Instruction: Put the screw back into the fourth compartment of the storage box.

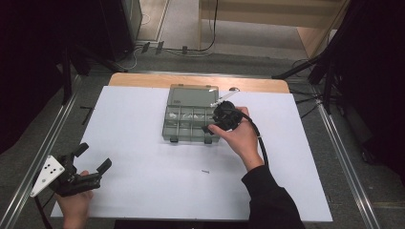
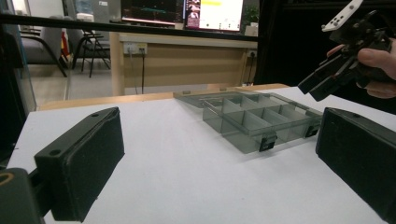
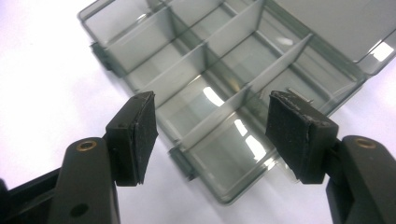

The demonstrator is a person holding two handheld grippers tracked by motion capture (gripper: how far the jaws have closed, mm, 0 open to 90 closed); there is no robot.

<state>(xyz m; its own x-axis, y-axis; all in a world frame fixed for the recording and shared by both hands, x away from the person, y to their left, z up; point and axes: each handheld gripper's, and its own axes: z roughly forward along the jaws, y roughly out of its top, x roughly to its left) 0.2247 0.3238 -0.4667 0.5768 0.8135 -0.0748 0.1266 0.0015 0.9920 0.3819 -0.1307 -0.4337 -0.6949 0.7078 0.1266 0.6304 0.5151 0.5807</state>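
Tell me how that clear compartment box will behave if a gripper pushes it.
The compartment box looks like thin hard plastic, so probably stiff and light. Low and flat on the smooth white table, it should slide rather than tip. Its open lid may flap.

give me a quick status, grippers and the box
Left gripper open, low at the table's near left corner. Right gripper open, empty, over the clear compartment box, lid open. Small screw loose on the white tabletop.

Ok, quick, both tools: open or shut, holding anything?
Left tool: open, holding nothing, low over the table's near left.
Right tool: open, holding nothing, above the organizer box.
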